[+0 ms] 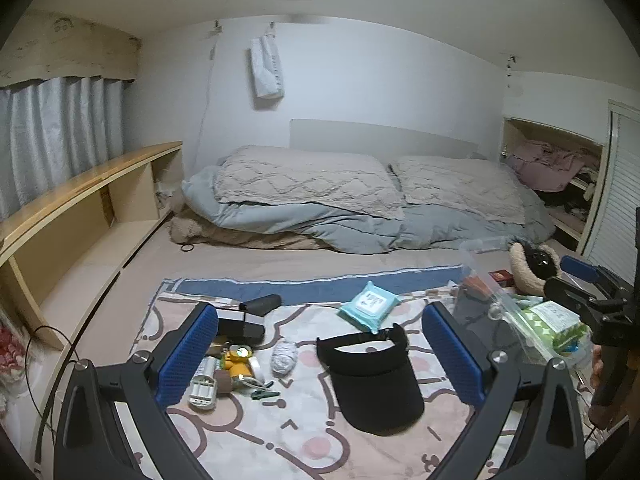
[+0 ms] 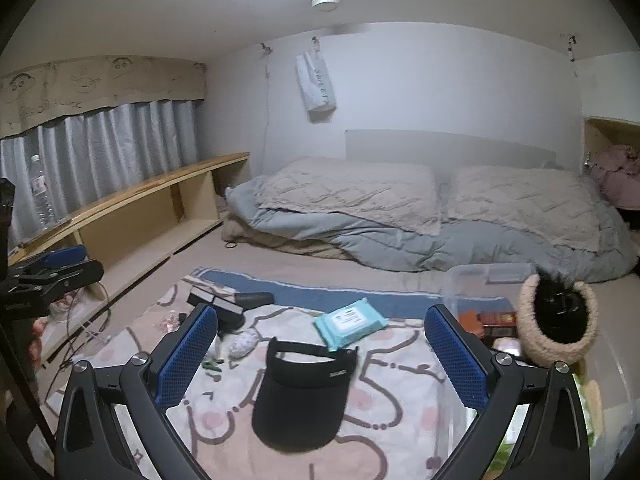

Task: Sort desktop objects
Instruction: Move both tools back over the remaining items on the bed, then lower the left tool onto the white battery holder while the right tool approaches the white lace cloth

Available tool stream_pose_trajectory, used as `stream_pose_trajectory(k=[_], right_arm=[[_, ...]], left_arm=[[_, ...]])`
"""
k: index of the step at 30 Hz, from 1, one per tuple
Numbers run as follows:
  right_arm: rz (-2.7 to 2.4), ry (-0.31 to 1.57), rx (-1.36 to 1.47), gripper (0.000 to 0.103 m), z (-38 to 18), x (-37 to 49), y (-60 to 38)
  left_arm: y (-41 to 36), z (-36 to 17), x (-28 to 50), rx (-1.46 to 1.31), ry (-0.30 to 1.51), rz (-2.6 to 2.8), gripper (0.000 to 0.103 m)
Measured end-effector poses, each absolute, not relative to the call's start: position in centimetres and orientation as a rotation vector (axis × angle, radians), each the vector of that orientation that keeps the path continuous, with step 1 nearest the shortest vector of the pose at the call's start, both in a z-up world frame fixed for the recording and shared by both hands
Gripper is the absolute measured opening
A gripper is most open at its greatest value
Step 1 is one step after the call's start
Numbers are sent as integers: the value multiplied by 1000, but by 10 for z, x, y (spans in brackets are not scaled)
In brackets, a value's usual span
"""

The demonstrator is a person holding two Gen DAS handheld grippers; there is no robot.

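Observation:
A black sun visor [image 1: 372,380] lies on a patterned blanket [image 1: 296,444], between the fingers of my open, empty left gripper [image 1: 320,356]. It also shows in the right wrist view [image 2: 298,396], between the fingers of my open, empty right gripper [image 2: 320,356]. A teal wet-wipes pack [image 1: 370,305] [image 2: 349,322] lies behind the visor. Left of it are a white sock ball [image 1: 285,357], a yellow toy [image 1: 239,362], a white battery holder [image 1: 205,385], a green clip [image 1: 265,394] and black cases [image 1: 244,322]. A clear plastic box [image 1: 516,320] [image 2: 490,280] at the right holds packets.
A beige fluffy pouch [image 2: 558,316] with a black item stands by the box. Folded duvets and pillows [image 1: 360,200] lie at the back. A wooden shelf [image 1: 80,216] runs along the left wall, with a water bottle [image 2: 40,196] on top. Cables [image 2: 80,332] trail at the left.

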State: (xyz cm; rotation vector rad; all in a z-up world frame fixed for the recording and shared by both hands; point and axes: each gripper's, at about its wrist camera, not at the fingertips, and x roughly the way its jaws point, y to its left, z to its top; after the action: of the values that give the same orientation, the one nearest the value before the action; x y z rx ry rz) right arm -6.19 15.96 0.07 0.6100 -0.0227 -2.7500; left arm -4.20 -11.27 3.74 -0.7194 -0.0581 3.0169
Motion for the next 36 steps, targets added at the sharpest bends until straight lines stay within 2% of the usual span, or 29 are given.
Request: stream_pose_trajectory(k=[6,13,20,28,36], right_arm=[[-2729,-53,619,103,-2,-75,150],[-2707,9,612,103,-8,-88,125],[-2701,45,613,103,-30,-95,93],[-2559,140,657,103,-76,-112,40],[-2438,184,679,103,-135,-132,-10]], left_arm=[[-128,30,-47,-758,-61,3046,103],[-152,20,-50,-762,-77,3092,103],[-191,-5,-65,-813,-163,3123,103],[-238,-46,-78,-914,-255,3167,103],[-265,-107,-99,-1078,-239,3178,103]])
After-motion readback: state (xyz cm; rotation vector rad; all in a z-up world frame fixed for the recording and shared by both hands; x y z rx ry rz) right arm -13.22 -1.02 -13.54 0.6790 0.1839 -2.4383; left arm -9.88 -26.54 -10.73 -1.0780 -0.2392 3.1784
